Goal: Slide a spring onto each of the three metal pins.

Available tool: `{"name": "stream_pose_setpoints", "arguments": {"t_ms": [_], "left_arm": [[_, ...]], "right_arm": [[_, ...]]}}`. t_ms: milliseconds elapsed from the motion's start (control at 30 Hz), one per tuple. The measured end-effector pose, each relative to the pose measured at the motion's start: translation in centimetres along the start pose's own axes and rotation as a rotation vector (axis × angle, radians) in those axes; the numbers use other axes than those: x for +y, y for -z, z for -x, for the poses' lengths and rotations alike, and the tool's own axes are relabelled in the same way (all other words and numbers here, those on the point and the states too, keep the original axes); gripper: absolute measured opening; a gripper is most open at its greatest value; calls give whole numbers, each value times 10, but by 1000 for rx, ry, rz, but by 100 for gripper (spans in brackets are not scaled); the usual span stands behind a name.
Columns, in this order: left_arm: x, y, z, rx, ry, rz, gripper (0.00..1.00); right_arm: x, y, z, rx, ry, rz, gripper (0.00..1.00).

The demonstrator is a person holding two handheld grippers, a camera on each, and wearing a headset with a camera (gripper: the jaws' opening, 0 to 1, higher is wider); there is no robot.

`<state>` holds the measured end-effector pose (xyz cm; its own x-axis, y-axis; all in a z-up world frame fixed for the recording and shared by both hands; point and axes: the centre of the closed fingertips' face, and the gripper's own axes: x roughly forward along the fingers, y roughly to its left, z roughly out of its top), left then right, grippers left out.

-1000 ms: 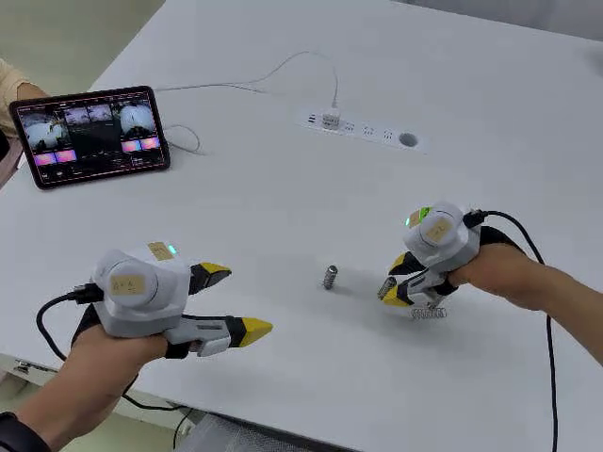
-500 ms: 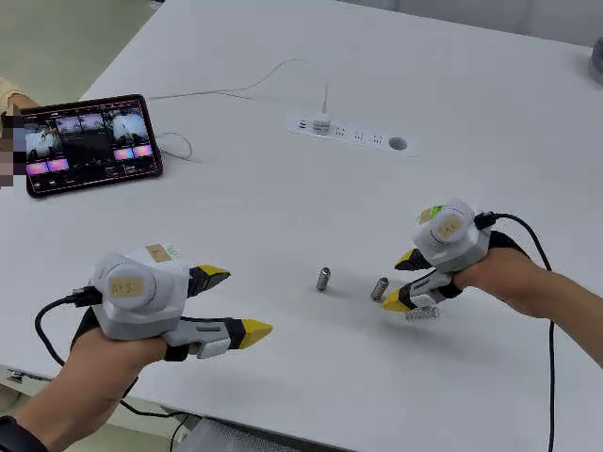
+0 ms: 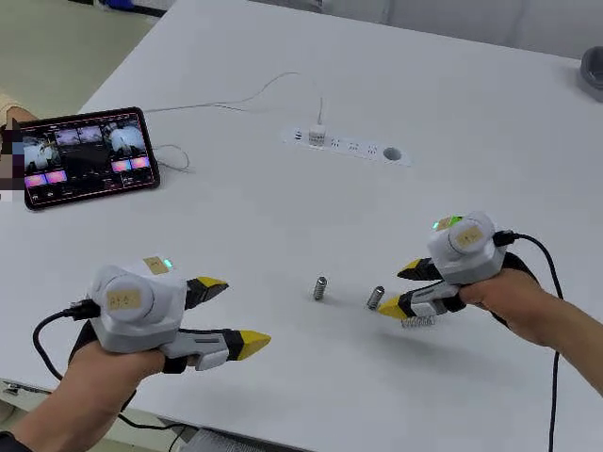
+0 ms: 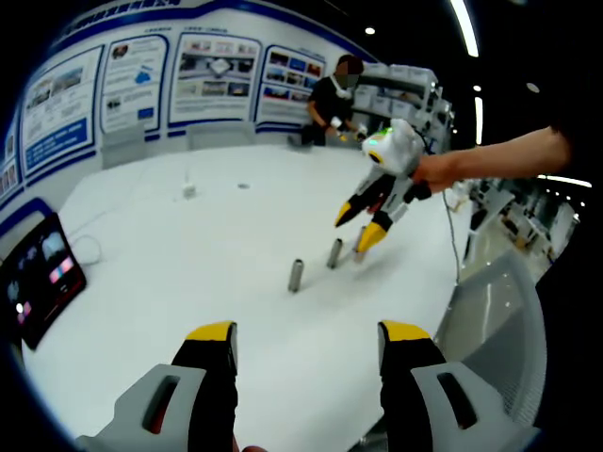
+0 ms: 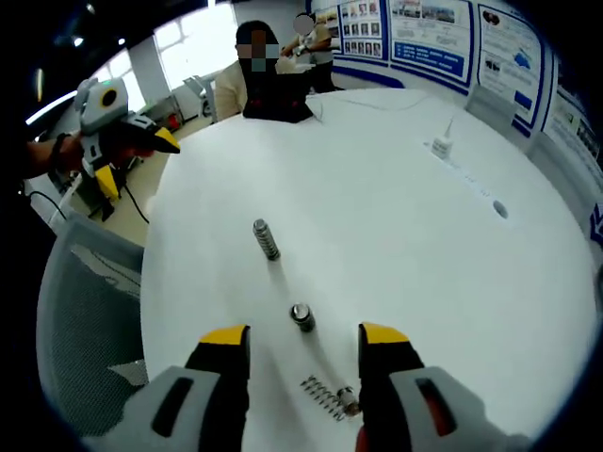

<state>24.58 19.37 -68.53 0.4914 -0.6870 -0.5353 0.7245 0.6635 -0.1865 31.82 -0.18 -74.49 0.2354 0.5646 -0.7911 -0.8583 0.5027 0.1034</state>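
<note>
Two short upright metal pins stand mid-table, each with a spring coiled round it: the left pin [image 3: 320, 288] [image 5: 267, 239] [image 4: 296, 275] and the right pin [image 3: 375, 298] [image 5: 301, 316] [image 4: 334, 253]. A loose spring [image 3: 417, 322] [image 5: 321, 395] lies flat beside the right pin, with a small metal piece [image 5: 348, 402] at its end. My right gripper [image 3: 399, 290] [image 5: 303, 337] is open, its tips either side of the right pin and spring, touching neither. My left gripper [image 3: 232, 313] [image 4: 306, 331] hovers open and empty near the front-left edge.
A tablet [image 3: 80, 155] lies at the far left and a white power strip [image 3: 344, 148] with its cable at the back centre. The table's front edge [image 3: 283, 438] runs just below the left gripper. A dark object [image 3: 594, 71] sits at the far right corner.
The right gripper has drawn back a little to the right, leaving the right pin standing free ahead of its tips. The left gripper has held its place.
</note>
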Motion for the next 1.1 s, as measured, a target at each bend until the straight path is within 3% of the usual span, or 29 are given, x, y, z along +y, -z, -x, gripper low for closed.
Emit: {"name": "stream_pose_setpoints", "arguments": {"t_ms": [467,767,1100], "left_arm": [[-4,-5,-5,3,9,-15,62],[-10,-6,-12,5,26,-18,62],[-18,-9,-21,11,47,-24,62]], "right_arm": [[8,7,13,-93,60,-93,51],[18,9,30,-210,109,-212,53],[27,26,39,-231,137,-262,56]]}}
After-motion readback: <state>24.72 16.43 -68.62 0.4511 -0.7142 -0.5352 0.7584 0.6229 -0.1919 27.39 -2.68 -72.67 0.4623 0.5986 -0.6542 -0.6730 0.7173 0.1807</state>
